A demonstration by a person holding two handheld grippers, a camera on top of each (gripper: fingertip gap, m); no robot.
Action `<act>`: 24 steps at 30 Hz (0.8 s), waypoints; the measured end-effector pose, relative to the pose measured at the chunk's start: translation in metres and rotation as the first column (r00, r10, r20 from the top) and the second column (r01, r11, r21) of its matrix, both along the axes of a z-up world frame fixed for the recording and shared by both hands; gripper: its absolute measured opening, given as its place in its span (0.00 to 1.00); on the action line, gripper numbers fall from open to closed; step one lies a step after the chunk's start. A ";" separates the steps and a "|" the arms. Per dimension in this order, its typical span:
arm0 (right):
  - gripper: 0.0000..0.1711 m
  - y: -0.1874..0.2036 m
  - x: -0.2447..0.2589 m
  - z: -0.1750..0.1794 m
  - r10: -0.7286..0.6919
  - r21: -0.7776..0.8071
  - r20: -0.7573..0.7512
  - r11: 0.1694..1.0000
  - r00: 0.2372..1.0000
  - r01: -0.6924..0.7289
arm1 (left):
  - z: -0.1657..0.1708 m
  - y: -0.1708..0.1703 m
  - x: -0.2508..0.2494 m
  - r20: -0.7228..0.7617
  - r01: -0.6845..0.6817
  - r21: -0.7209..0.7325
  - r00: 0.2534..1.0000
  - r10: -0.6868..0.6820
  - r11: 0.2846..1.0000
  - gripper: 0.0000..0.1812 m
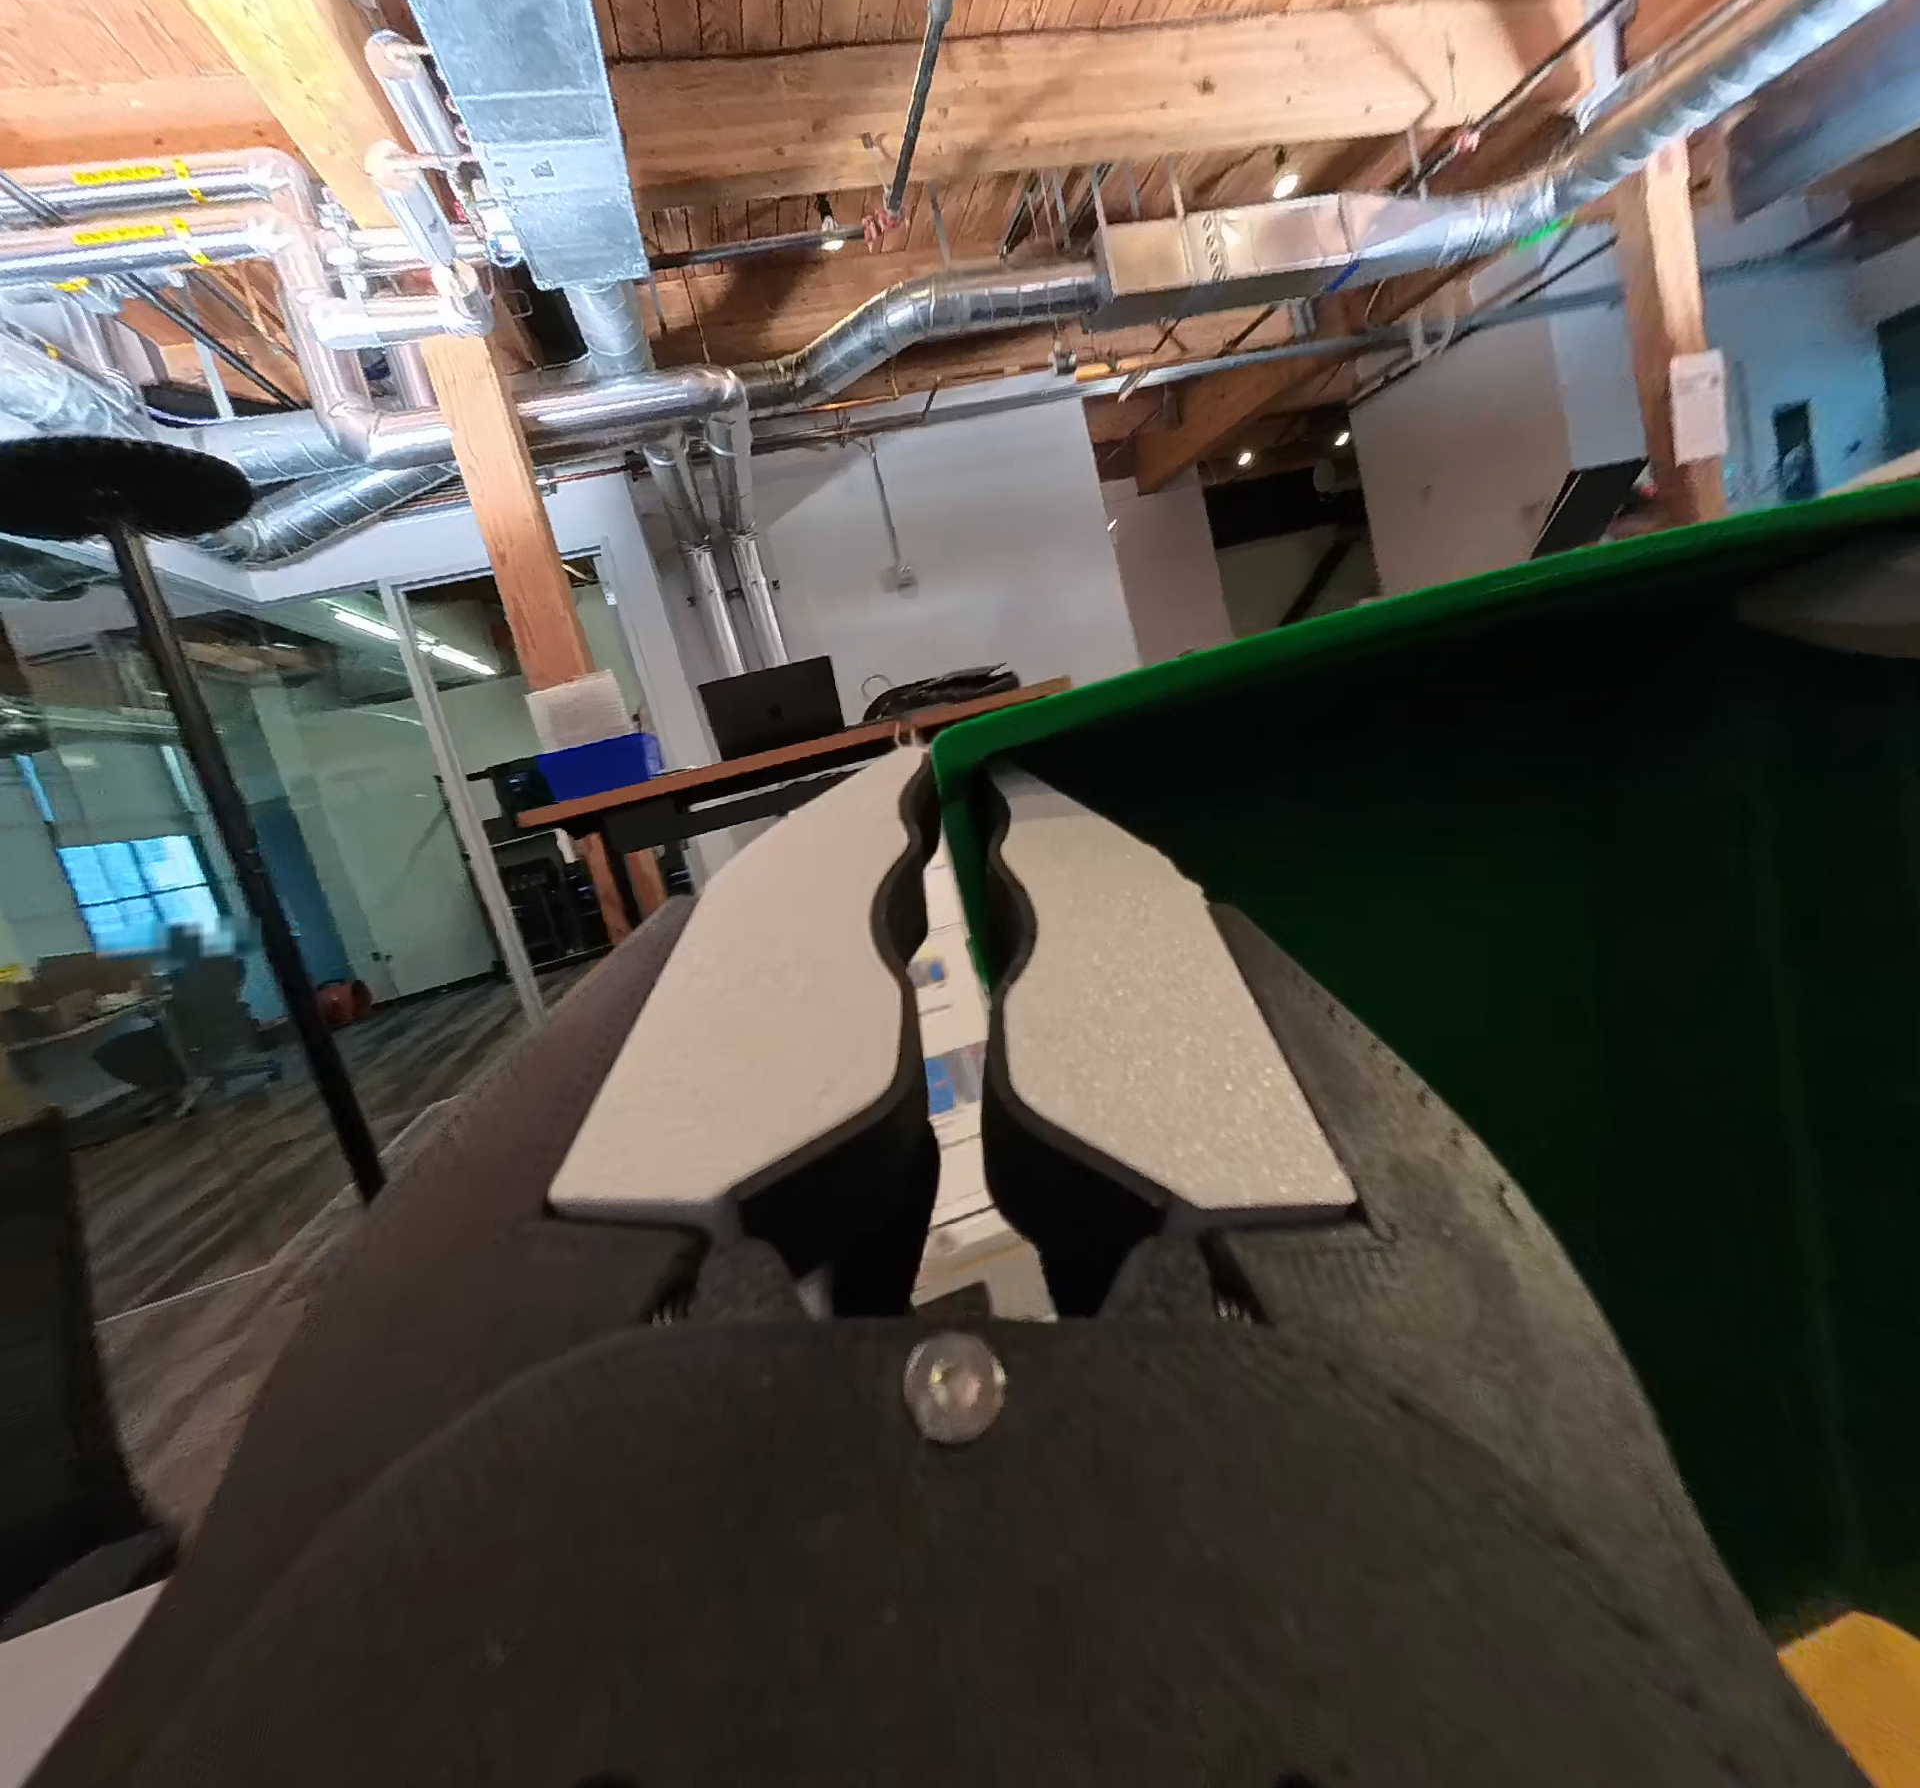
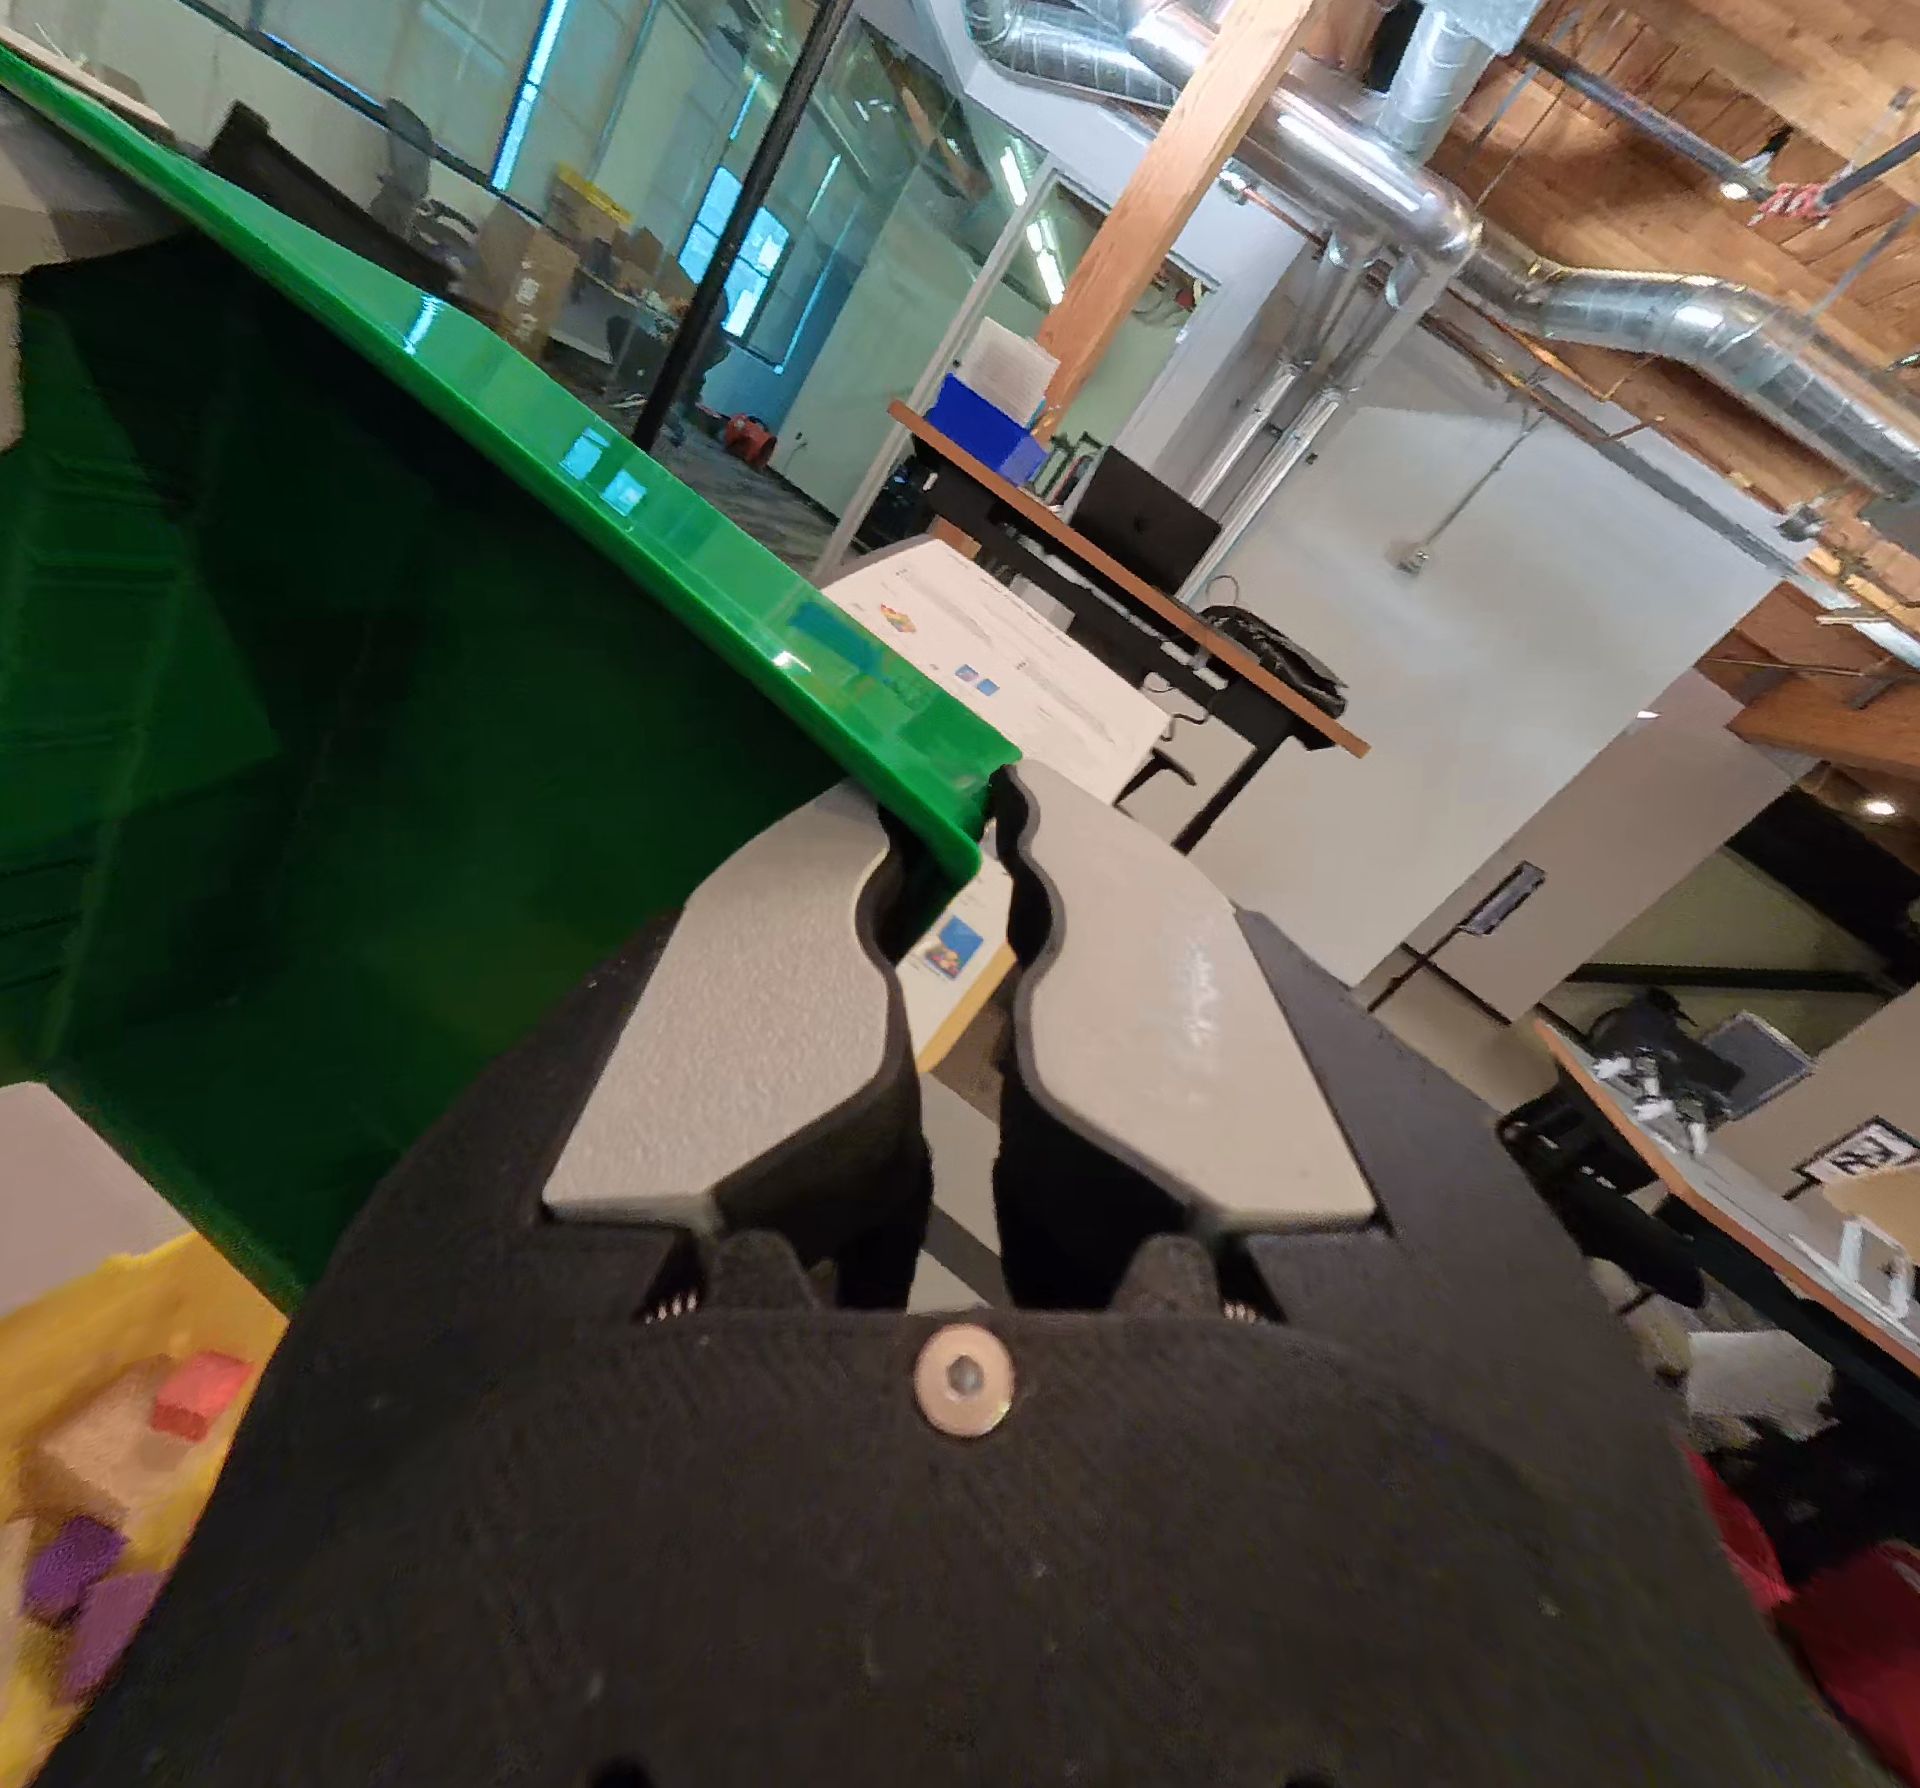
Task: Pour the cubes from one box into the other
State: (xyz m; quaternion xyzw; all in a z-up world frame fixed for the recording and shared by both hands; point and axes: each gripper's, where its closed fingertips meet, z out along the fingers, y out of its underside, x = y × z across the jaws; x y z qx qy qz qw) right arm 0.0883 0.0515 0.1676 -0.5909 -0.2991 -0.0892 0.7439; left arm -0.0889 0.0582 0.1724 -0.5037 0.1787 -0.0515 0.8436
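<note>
Because the green box (image 1: 1507,959) is tipped up on its side, both wrist views look past its rim toward the ceiling ducts rather than down at a tabletop. The left claw (image 1: 951,793) is clenched on one corner of the rim, the thin green wall pinched between its grey fingers (image 1: 790,990). The right claw (image 2: 982,824) grasps the opposite corner the same way. Gripping at the two corners likely gives the person control of the tilt, so the open mouth can be aimed downward without the box twisting.

Below the green box, at the lower left of the right wrist view, sits the yellow box (image 2: 94,1323), and cubes (image 2: 197,1390) in red, purple and tan already lie inside it. The green interior that shows looks dark and bare, so the pour seems largely done, though its lowest part is hidden.
</note>
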 end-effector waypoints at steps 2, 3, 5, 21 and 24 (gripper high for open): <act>0.05 0.003 -0.017 0.002 0.044 -0.019 -0.024 0.999 0.999 -0.045 | 0.007 -0.002 -0.017 -0.026 -0.024 -0.002 0.999 0.024 1.000 0.02; 0.05 0.005 -0.027 0.002 0.060 -0.030 -0.030 0.998 0.998 -0.061 | 0.009 -0.002 -0.026 -0.034 -0.029 -0.013 0.999 0.029 0.999 0.02; 0.05 0.013 -0.049 -0.005 0.095 -0.083 -0.037 0.992 0.995 -0.098 | 0.009 0.001 -0.047 -0.077 -0.069 -0.059 0.995 0.065 0.996 0.02; 0.05 0.075 -0.215 -0.195 0.319 -0.769 0.005 0.607 0.948 -0.200 | -0.145 0.055 -0.212 -0.266 -0.288 -0.594 0.951 0.155 0.751 0.03; 0.05 0.081 -0.226 -0.241 0.333 -0.858 0.029 0.492 0.942 -0.147 | -0.190 0.071 -0.224 -0.301 -0.293 -0.700 0.948 0.102 0.651 0.03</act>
